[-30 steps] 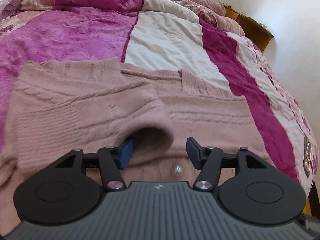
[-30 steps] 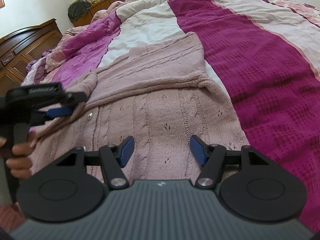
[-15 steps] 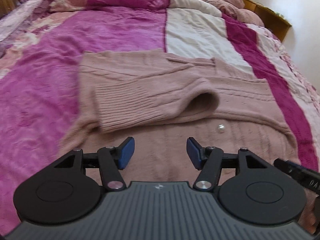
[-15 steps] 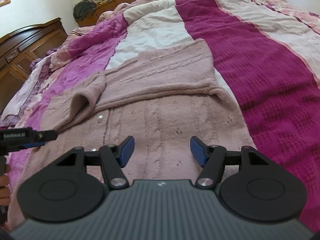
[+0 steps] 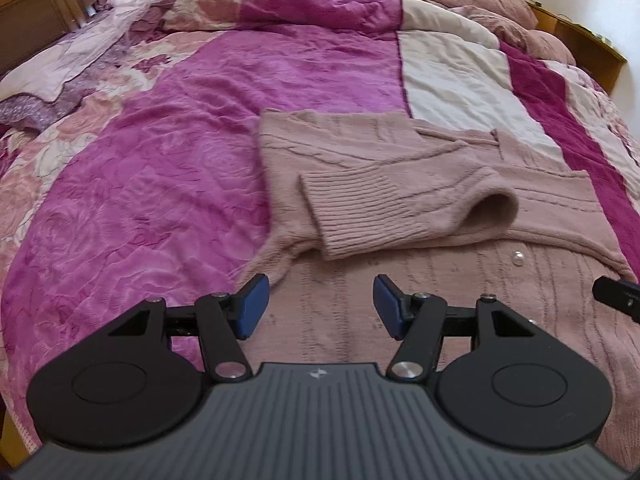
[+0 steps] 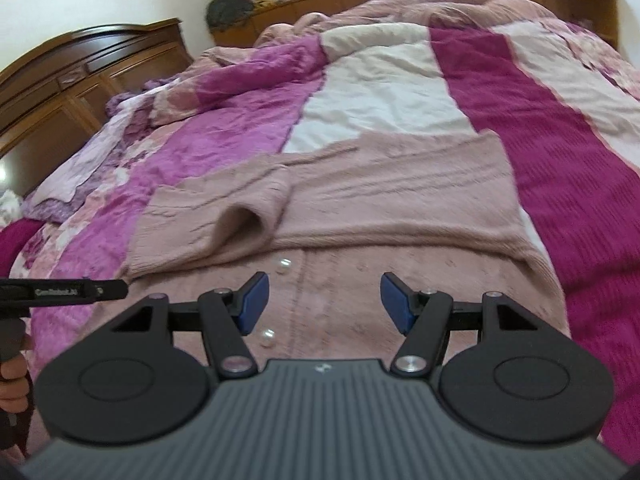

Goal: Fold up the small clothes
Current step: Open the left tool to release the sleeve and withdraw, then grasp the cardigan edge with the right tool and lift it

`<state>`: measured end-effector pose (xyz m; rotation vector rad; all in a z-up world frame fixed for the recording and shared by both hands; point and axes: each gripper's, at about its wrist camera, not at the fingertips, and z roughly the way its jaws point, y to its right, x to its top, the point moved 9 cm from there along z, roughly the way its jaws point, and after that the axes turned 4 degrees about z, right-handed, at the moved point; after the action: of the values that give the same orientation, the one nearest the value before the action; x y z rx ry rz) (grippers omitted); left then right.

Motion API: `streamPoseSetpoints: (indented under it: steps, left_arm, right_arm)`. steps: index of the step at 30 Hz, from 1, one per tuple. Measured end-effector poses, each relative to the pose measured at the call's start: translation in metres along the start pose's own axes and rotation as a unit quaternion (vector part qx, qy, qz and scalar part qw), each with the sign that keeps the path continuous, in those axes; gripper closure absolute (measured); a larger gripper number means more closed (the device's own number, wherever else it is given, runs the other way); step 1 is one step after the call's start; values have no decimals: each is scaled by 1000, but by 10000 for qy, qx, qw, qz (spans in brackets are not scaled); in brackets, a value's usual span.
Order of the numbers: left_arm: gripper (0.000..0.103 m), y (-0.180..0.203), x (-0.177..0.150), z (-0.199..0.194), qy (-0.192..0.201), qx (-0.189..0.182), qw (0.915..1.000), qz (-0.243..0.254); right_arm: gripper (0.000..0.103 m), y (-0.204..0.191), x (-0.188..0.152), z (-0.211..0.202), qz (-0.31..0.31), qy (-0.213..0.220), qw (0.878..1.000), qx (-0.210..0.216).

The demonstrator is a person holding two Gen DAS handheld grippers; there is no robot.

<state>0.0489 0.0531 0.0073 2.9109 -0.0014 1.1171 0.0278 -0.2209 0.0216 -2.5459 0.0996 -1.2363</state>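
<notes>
1. Dusty-pink cable-knit cardigan [image 5: 460,216] lies flat on the bed, on a magenta, cream and floral patchwork quilt [image 5: 160,208]; front panel nearest both cameras
2. One ribbed sleeve [image 5: 384,208] is folded across the chest, its cuff opening gaping toward the button line
3. Round pearl buttons [image 6: 284,266] run down the front placket; two show in the right wrist view
4. Left hand-held gripper [image 5: 316,306]: blue pads wide apart, nothing between them, hovering over the cardigan's near edge
5. Right hand-held gripper [image 6: 324,304]: pads equally wide, empty, above the placket
6. Dark wooden cabinets [image 6: 80,76] stand beyond the bed's left side; a person's fingers [image 6: 12,376] grip the left handle
</notes>
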Motion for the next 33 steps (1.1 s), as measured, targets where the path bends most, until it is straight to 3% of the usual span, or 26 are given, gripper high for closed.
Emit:
streamPoseSetpoints:
  steps: [13, 21, 33]
  left_arm:
    - [38, -37, -8, -5, -15, 400, 9990, -189]
    - [38, -54, -15, -6, -69, 603, 9975, -363]
    - [38, -67, -24, 5, -243, 648, 9966, -439]
  right_arm:
    - [39, -66, 19, 19, -587, -57, 9968, 534]
    - [39, -115, 26, 38, -1182, -119, 9883, 956]
    - [39, -171, -1, 84, -1758, -671, 9730, 1339]
